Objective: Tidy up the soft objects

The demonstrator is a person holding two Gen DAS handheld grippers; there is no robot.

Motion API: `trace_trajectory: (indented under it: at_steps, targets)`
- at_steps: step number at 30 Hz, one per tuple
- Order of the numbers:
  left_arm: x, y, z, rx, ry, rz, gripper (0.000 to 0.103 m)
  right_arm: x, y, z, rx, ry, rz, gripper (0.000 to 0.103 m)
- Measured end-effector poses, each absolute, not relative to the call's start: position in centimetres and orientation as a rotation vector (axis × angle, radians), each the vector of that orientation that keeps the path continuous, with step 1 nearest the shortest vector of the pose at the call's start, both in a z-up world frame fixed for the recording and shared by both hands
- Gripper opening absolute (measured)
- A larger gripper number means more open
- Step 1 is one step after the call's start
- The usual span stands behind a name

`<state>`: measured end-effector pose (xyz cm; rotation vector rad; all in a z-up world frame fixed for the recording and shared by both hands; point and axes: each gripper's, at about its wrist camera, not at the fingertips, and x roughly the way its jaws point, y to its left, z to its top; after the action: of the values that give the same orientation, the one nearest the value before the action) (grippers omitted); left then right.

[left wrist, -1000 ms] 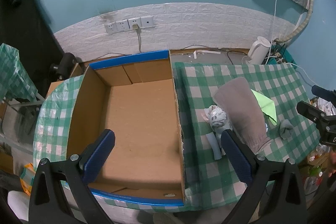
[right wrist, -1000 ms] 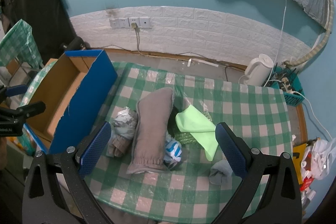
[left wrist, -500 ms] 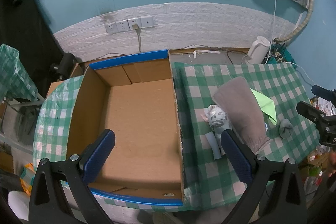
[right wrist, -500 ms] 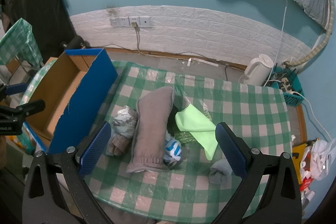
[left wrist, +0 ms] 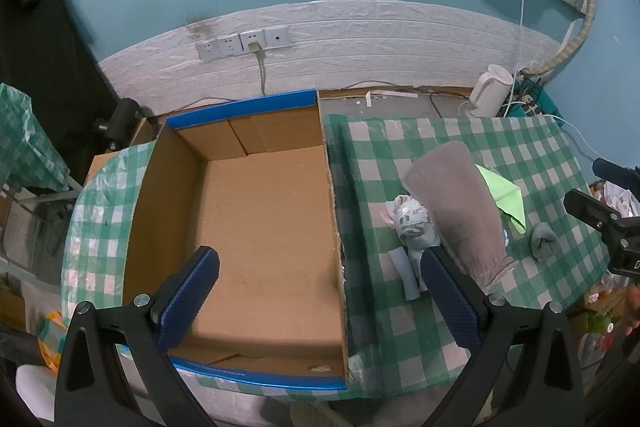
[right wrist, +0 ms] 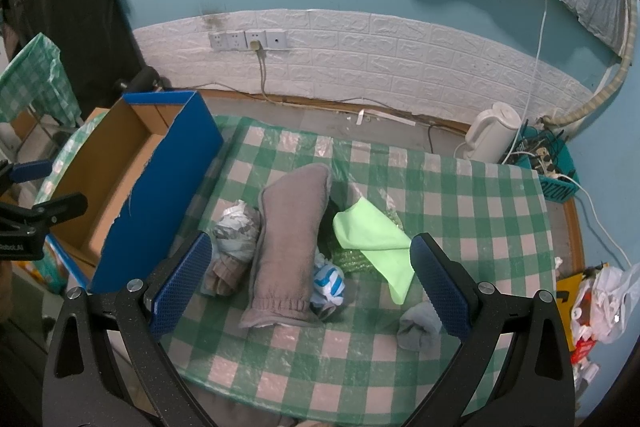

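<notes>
Soft objects, a long grey-brown fleece towel [right wrist: 290,239], a light green cloth [right wrist: 376,241] and a small grey sock [right wrist: 418,325], lie mid-frame on the green-checked counter [right wrist: 460,187], between the wide-open, empty right tool [right wrist: 310,285]. Left tool [left wrist: 320,297], equally open and empty, hovers over the blue-edged cardboard box [left wrist: 260,211] at frame centre.

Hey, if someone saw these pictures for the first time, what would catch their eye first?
Probably the big open cardboard box with blue edges, nothing in it, at the left end of the green checked table. Next, the heap of soft things beside it: a long grey towel in the middle, with a bright lime-green cloth to its right.
</notes>
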<state>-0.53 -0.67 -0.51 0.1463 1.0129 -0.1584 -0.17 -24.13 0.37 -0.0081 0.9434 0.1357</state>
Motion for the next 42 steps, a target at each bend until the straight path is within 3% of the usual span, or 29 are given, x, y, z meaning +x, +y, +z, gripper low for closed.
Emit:
trace_trajectory:
  at_steps: [25,42]
  targets:
    - [0.2,-0.3,-1.2,0.124,1.066,-0.163,0.102,-0.6,-24.3,-0.1,-0.008,0.948,0.133,0.100]
    - [1.6,-2.3,-3.5,0.105,1.197,-0.185,0.102,-0.2,-26.9,-1.4,0.044,1.008,0.086,0.100]
